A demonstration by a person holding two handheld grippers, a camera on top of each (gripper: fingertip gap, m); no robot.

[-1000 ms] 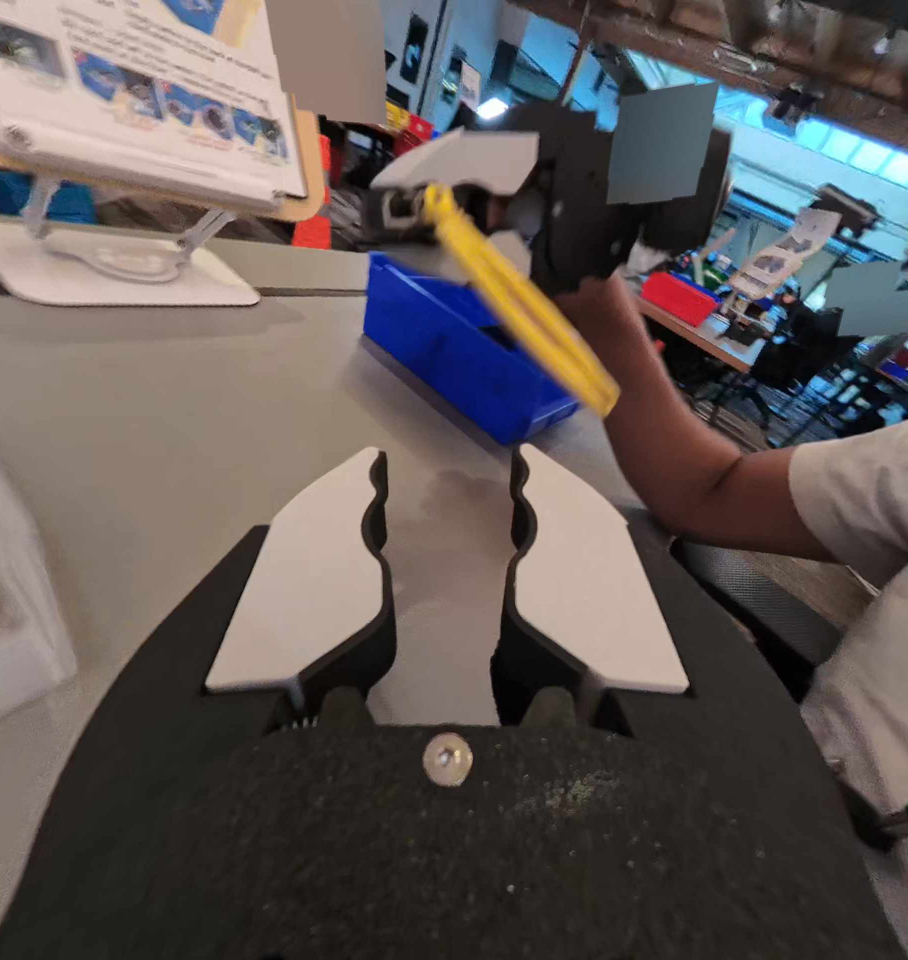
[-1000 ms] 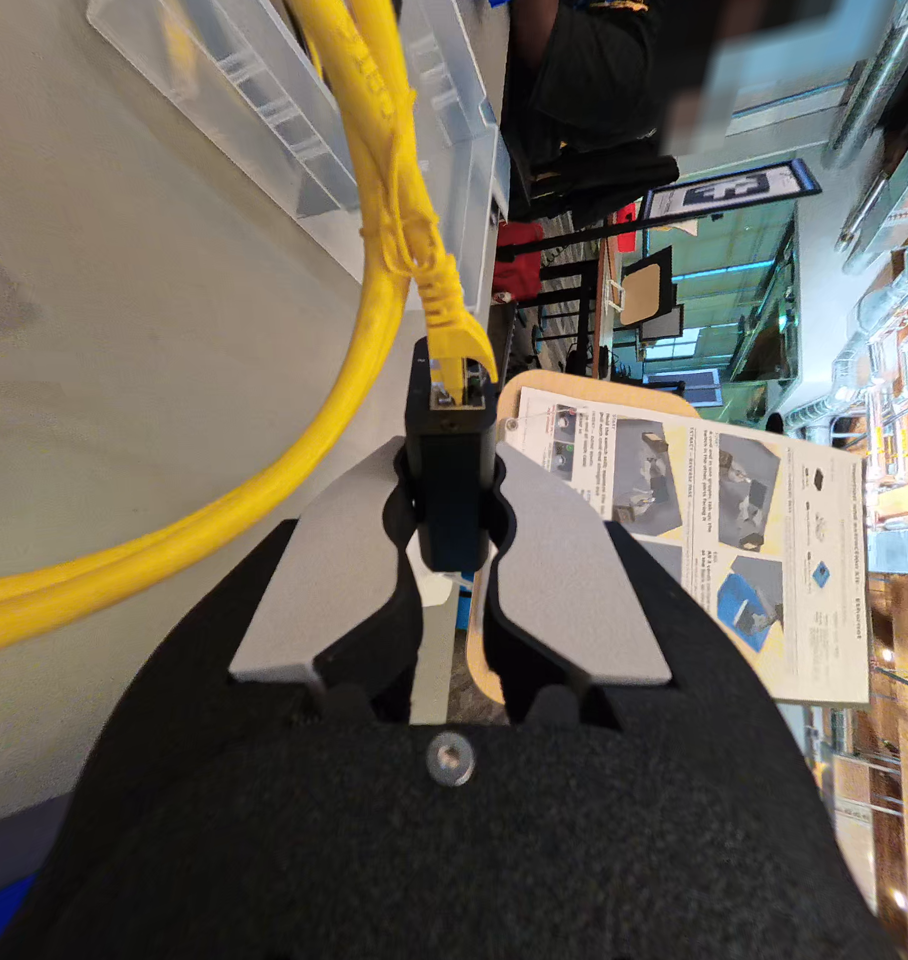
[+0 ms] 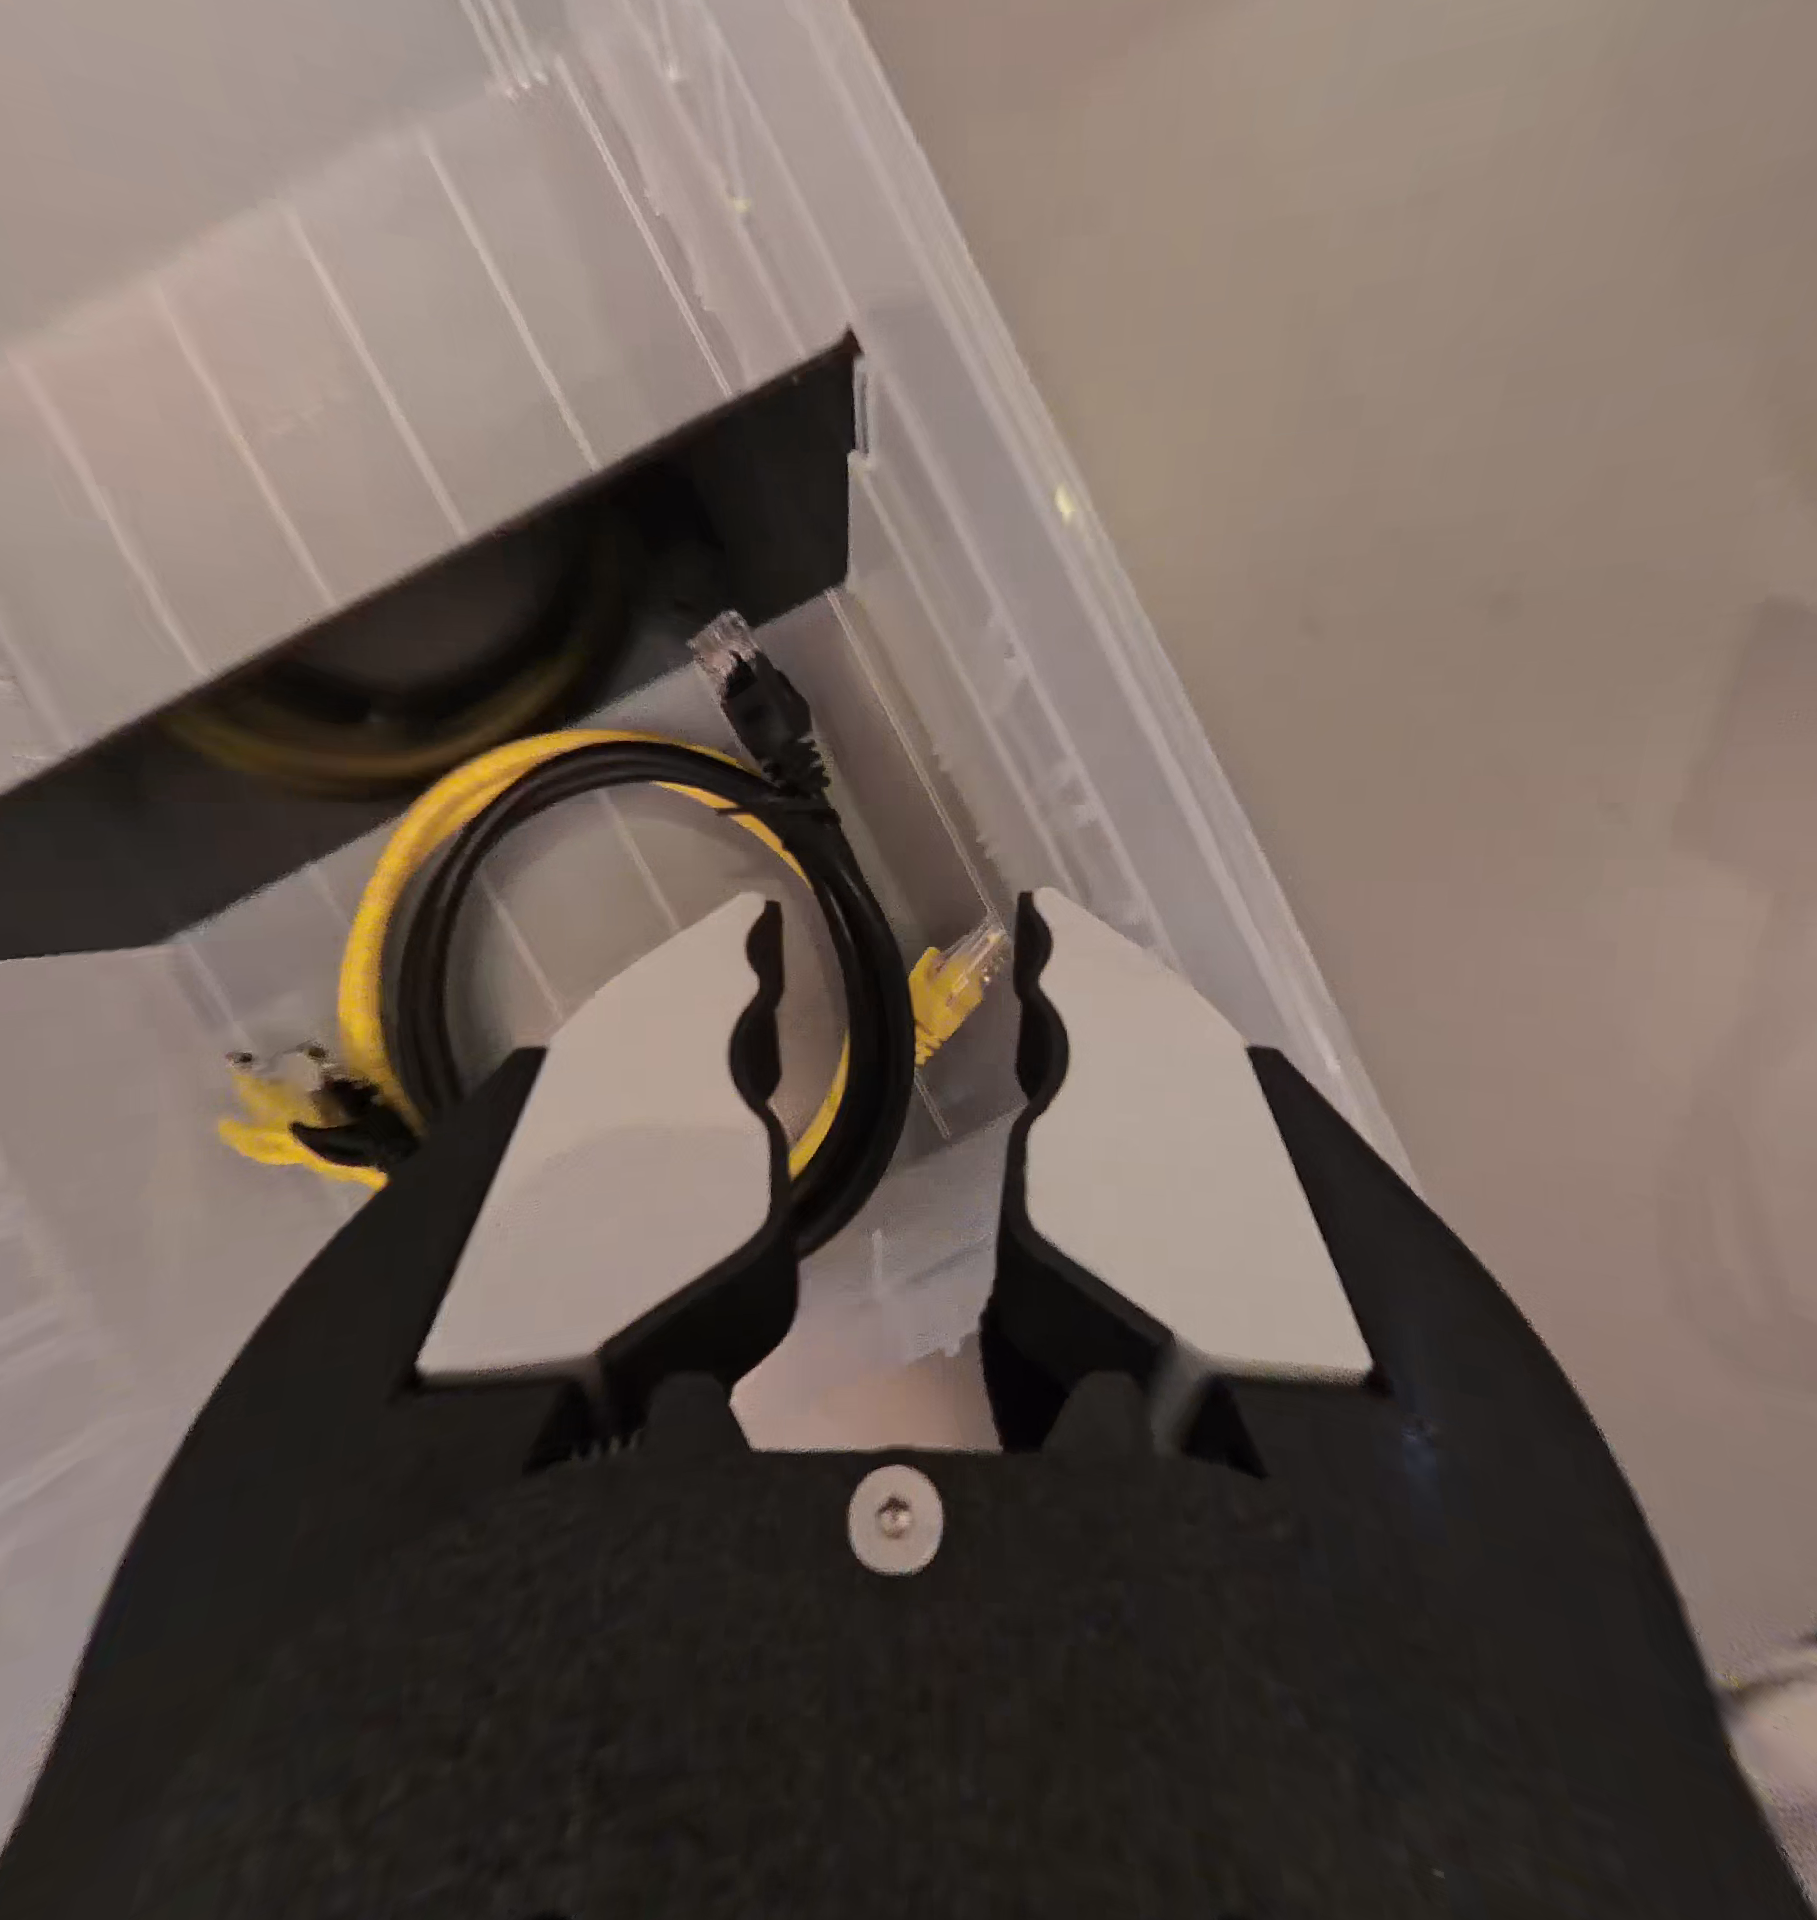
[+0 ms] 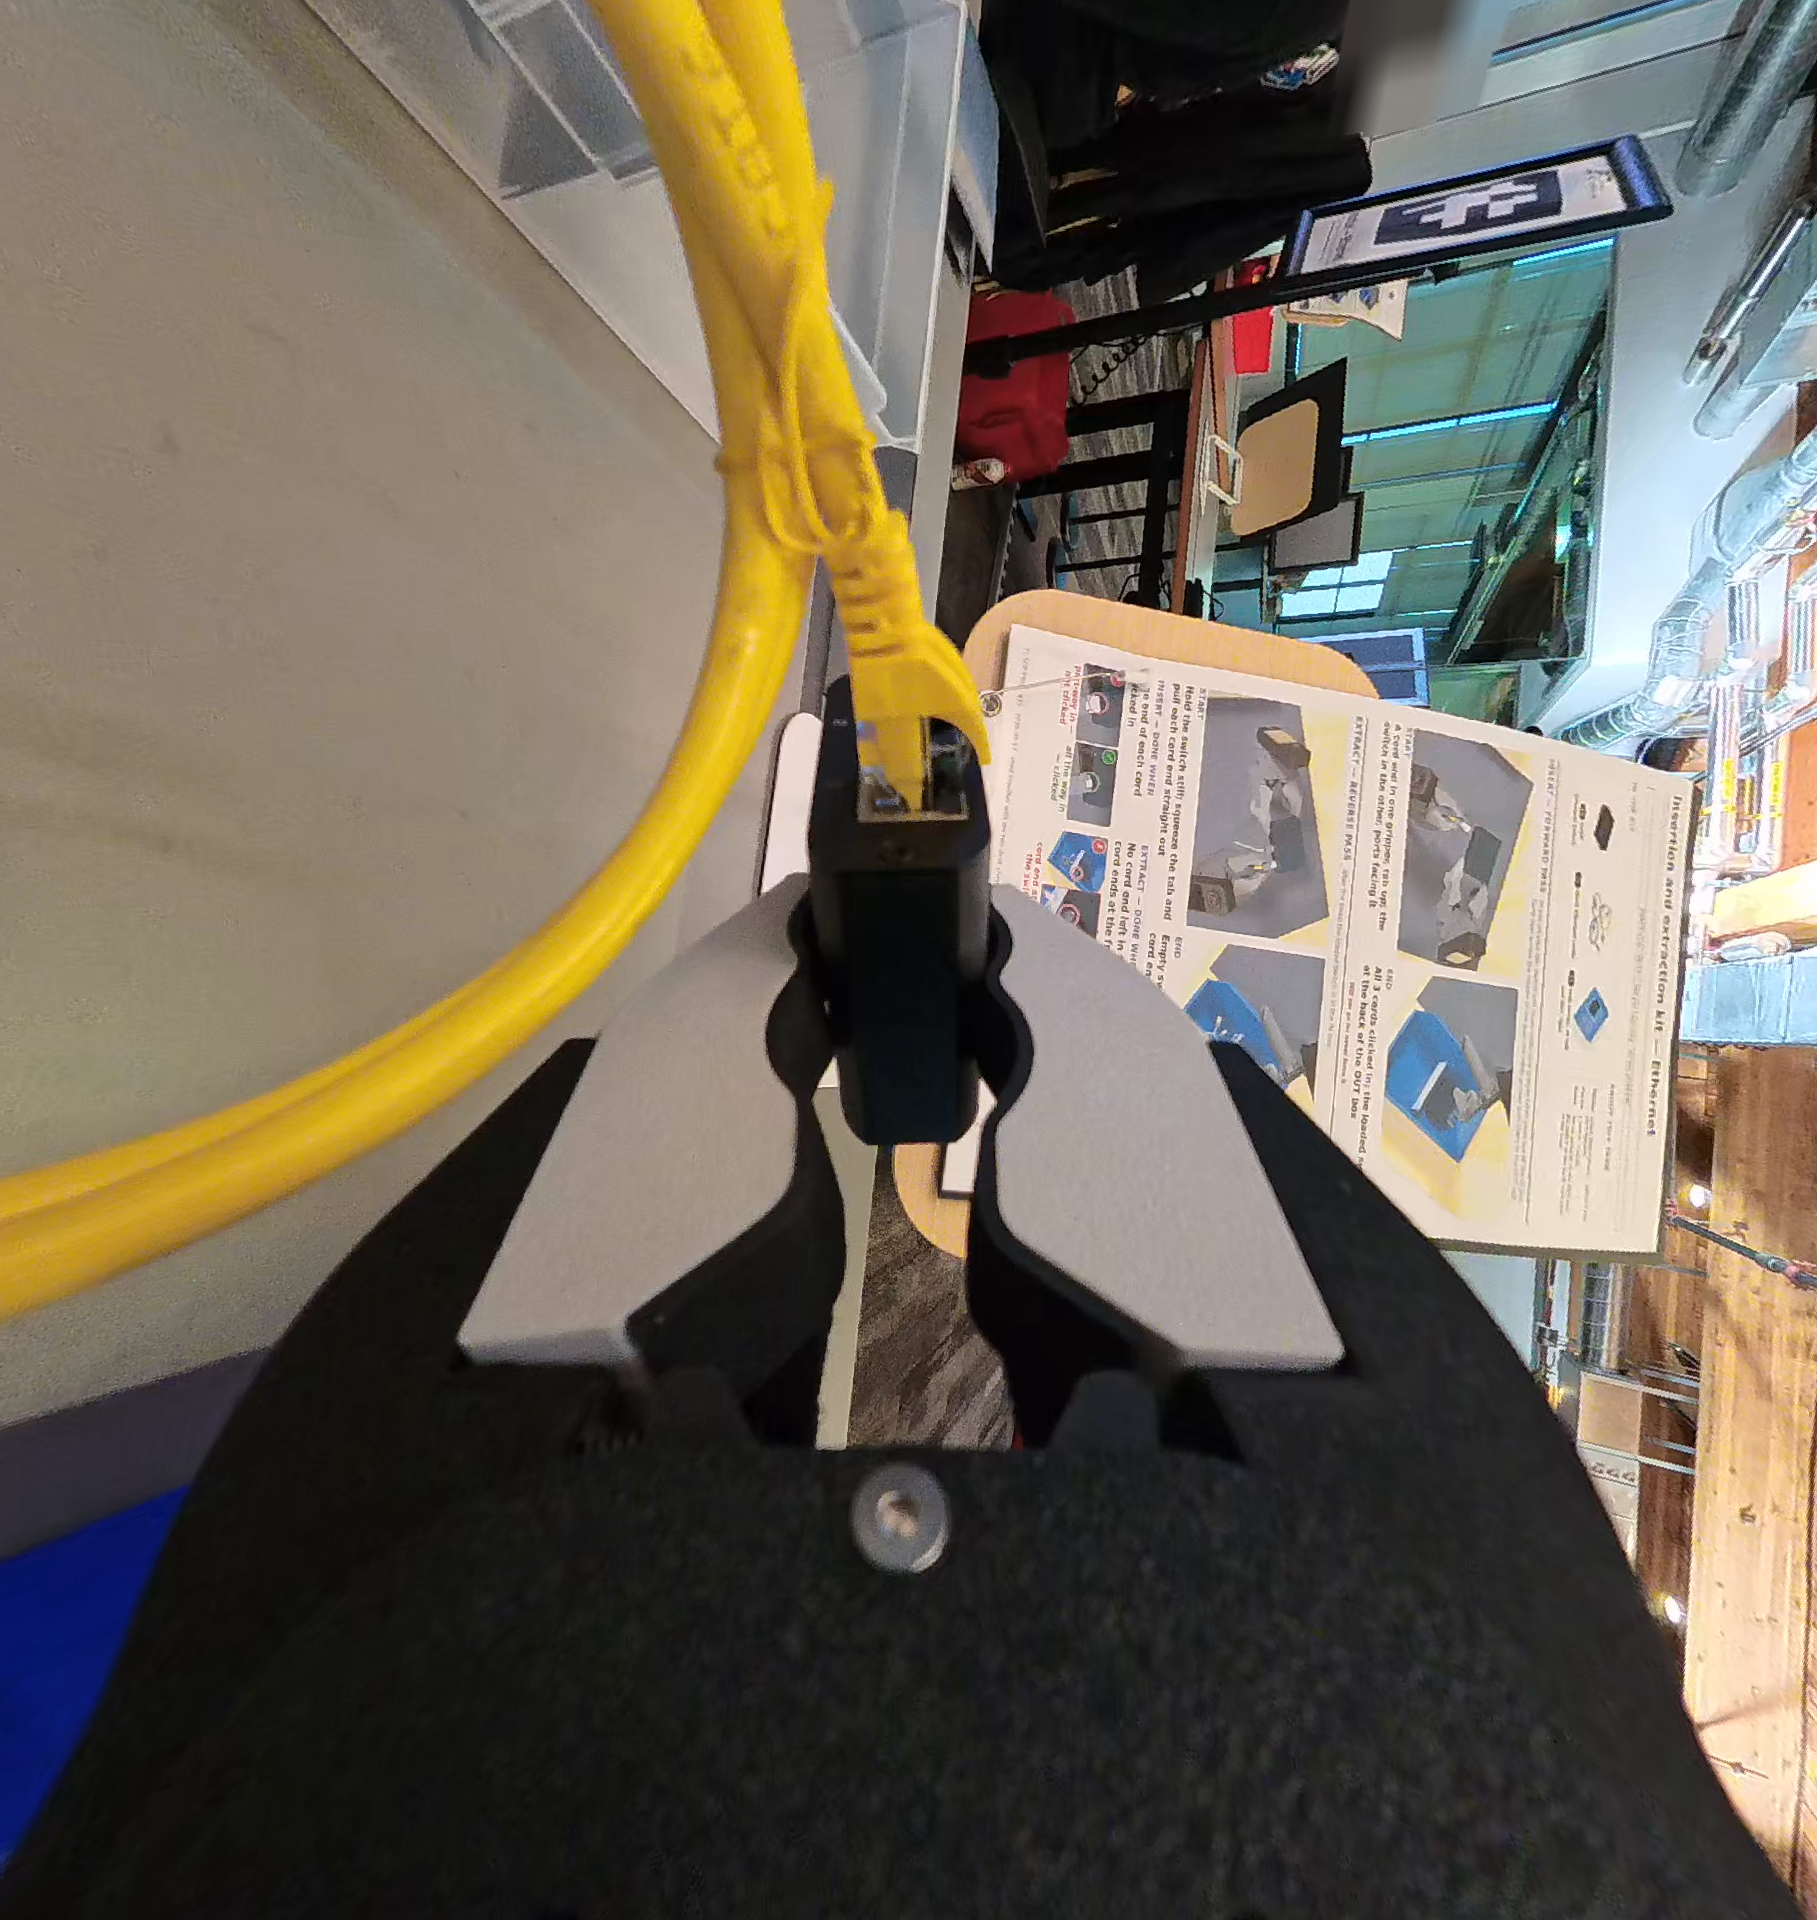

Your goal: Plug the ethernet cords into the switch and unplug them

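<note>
The right gripper [image 4: 899, 935] was clamped on a small black switch [image 4: 899, 977], both fingers pressing its sides so that it stuck forward out of the grip. A yellow cord [image 4: 530, 987] was plugged into the port at the switch's front end, its plug [image 4: 899, 665] seated in the socket; from there the cord ran up and swung round to the left in a doubled loop in front of the grey table [image 4: 260, 623]. Beyond the switch stood a printed instruction sheet [image 4: 1403, 935] on a wooden board, and a clear plastic bin [image 4: 883, 260] sat on the table behind the cord.

The left gripper [image 3: 899, 935] was spread, its fingers pinching nothing. It hung over the inside of a clear plastic bin [image 3: 1039, 623]. In the bin lay a coiled black cord [image 3: 862, 935] bundled with a coiled yellow cord [image 3: 374, 935]. The black loop showed in the gap between the fingers, near the left one. A yellow plug [image 3: 951, 987] lay close to the right finger [image 3: 1122, 1091]; contact could not be judged. A black plug [image 3: 769, 707] pointed away further in.
</note>
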